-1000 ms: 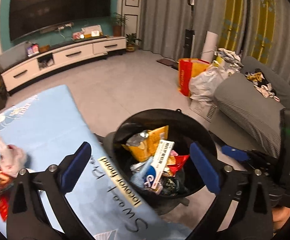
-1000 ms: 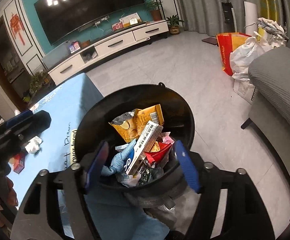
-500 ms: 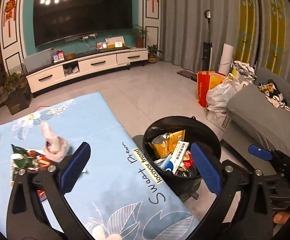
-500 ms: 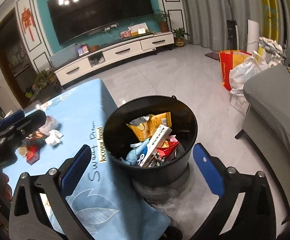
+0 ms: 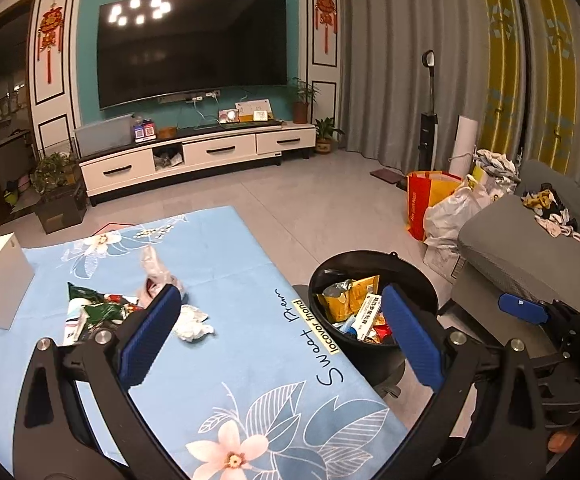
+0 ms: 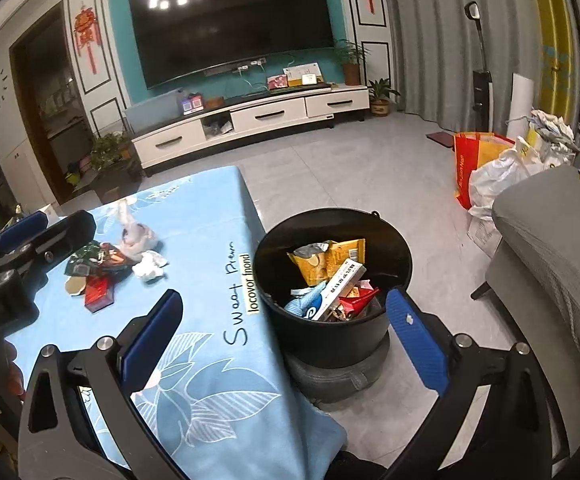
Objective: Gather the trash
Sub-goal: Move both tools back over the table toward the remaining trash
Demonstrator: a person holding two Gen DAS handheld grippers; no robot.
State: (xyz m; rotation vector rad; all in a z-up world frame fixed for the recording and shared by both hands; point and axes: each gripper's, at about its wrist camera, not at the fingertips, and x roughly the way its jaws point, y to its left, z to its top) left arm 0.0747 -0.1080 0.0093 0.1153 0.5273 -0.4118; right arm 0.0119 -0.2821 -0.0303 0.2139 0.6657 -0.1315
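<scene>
While both grippers hang with blue-padded jaws spread wide and nothing between them, the left gripper frames the blue floral tablecloth and the right gripper frames the black bucket of wrappers just beside the table edge. Beyond the left jaws, uncollected trash lies well apart from them: a crumpled white tissue, snack wrappers and a pinkish plastic bag
</scene>
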